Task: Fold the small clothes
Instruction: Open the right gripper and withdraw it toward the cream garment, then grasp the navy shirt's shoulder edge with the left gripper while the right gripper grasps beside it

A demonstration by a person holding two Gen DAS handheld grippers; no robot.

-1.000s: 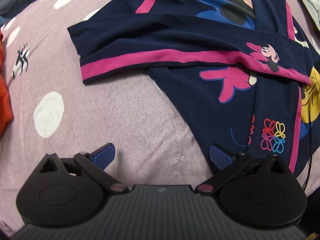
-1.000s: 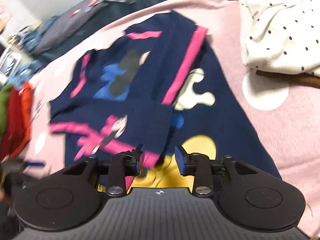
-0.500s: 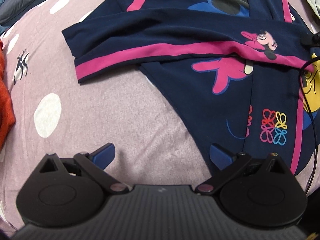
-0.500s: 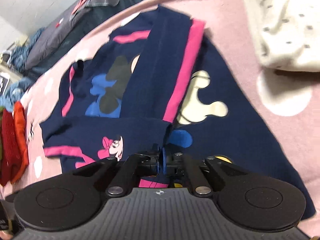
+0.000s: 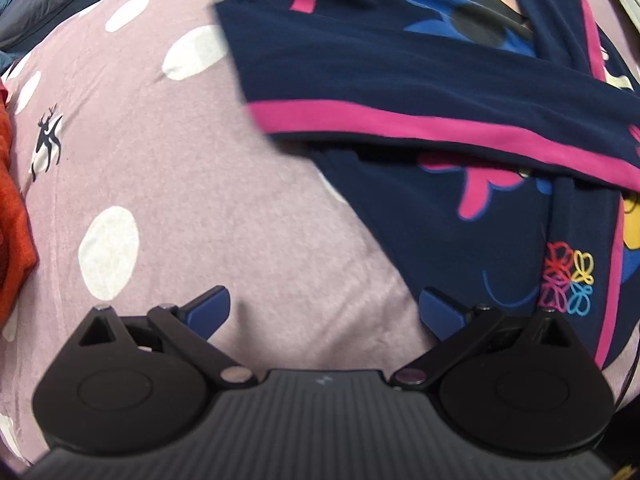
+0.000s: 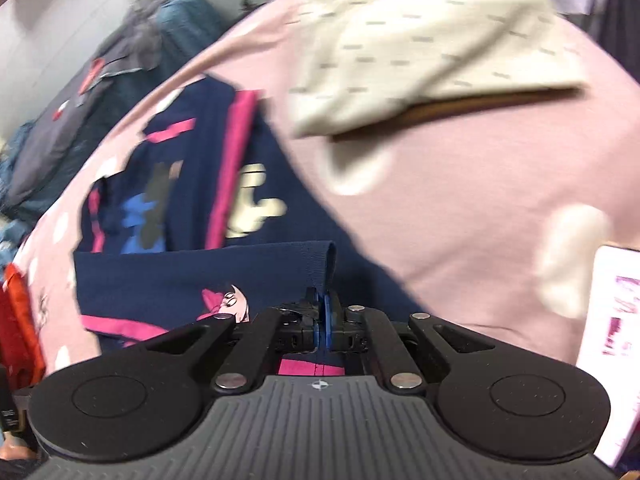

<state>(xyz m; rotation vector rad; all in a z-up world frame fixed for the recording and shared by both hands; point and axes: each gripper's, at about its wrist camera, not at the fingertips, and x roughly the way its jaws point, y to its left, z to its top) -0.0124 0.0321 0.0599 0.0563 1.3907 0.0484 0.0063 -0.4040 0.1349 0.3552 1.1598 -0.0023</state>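
Navy garment with pink bands, lying on the pink spotted bed sheet, pinched at one fold by the right tool.

Right tool's blue pads are pressed together on the edge of a folded navy flap with a cartoon print, the flap lifted across the rest of the garment. Left tool hangs over bare sheet just beside the garment's lower edge, its jaws spread wide with nothing between them. A cream dotted cloth lies farther up the bed, apart from the garment, and an orange-red cloth sits at the sheet's left edge.
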